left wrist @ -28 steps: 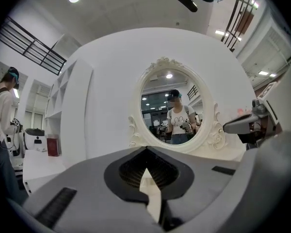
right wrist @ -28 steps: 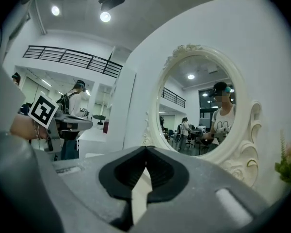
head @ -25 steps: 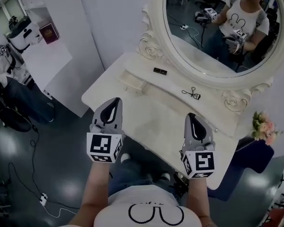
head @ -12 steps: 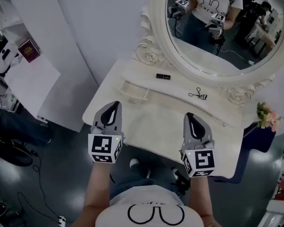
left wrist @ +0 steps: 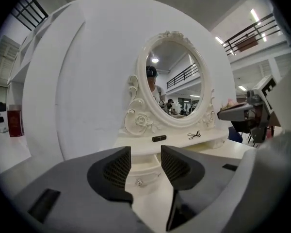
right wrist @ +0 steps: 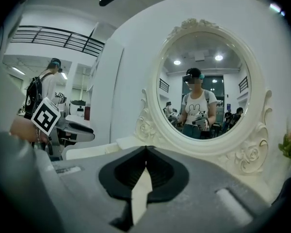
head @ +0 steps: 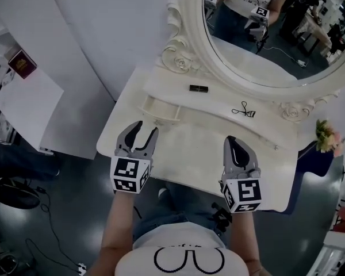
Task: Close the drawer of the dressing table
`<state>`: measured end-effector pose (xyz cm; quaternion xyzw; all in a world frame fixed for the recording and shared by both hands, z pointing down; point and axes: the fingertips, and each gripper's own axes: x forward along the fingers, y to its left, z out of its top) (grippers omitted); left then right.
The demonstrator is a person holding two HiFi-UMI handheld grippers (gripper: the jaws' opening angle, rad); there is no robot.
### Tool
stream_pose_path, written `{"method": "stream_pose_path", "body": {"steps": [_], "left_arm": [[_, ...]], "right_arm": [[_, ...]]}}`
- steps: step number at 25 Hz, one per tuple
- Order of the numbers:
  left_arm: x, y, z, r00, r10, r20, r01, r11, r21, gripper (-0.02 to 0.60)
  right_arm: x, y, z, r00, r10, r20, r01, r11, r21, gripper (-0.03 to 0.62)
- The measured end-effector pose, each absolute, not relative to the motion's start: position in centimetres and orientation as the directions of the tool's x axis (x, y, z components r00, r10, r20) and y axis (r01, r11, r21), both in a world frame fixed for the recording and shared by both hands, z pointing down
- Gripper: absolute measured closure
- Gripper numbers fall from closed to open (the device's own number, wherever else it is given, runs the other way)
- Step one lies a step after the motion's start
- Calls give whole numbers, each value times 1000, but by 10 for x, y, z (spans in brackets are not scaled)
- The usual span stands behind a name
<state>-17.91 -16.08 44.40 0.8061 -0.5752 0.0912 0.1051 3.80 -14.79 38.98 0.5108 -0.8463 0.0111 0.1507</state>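
Note:
The white dressing table (head: pixel 190 148) has a small drawer (head: pixel 160 110) standing pulled out at the left of its raised back shelf. My left gripper (head: pixel 144 132) hovers just in front of that drawer, apart from it. Its jaws have just been opening and nothing is between them. In the left gripper view the drawer front (left wrist: pixel 146 173) with its little knob shows in the gap of the left gripper (left wrist: pixel 145 149). My right gripper (head: pixel 233 144) is shut and empty over the tabletop's right half. In the right gripper view, the right gripper (right wrist: pixel 146 148) points at the mirror.
A large oval mirror (head: pixel 276 39) in a carved frame stands at the back. A black lipstick (head: pixel 198 88) and an eyelash curler (head: pixel 243 111) lie on the shelf. Flowers (head: pixel 328 138) are at the right edge. A white cabinet (head: pixel 29 102) stands to the left.
The left gripper's jaws were shut in both earlier frames and now stand open. Both grippers have edged nearer the table, the left toward the open drawer.

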Motion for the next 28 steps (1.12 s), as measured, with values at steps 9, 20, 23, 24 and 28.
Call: {"method": "stream_pose_path", "body": {"steps": [9, 20, 23, 24, 28], "left_arm": [[-175, -195, 536, 362, -813, 456, -927, -365, 85, 393], [-173, -212, 600, 357, -732, 581, -924, -368, 103, 410], [-171, -215, 605, 353, -725, 591, -925, -365, 104, 438], [-172, -215, 605, 350, -723, 595, -926, -362, 105, 494], [-171, -216, 606, 352, -715, 604, -926, -360, 113, 502]], "right_arm": [[41, -190, 459, -410, -833, 371, -882, 466, 72, 594], [49, -190, 518, -378, -799, 469, -903, 429, 4, 594], [50, -189, 521, -371, -797, 476, -906, 423, 1, 594], [50, -189, 522, -371, -797, 477, -906, 423, 0, 594], [48, -187, 524, -378, -789, 484, -901, 433, 2, 594]]}}
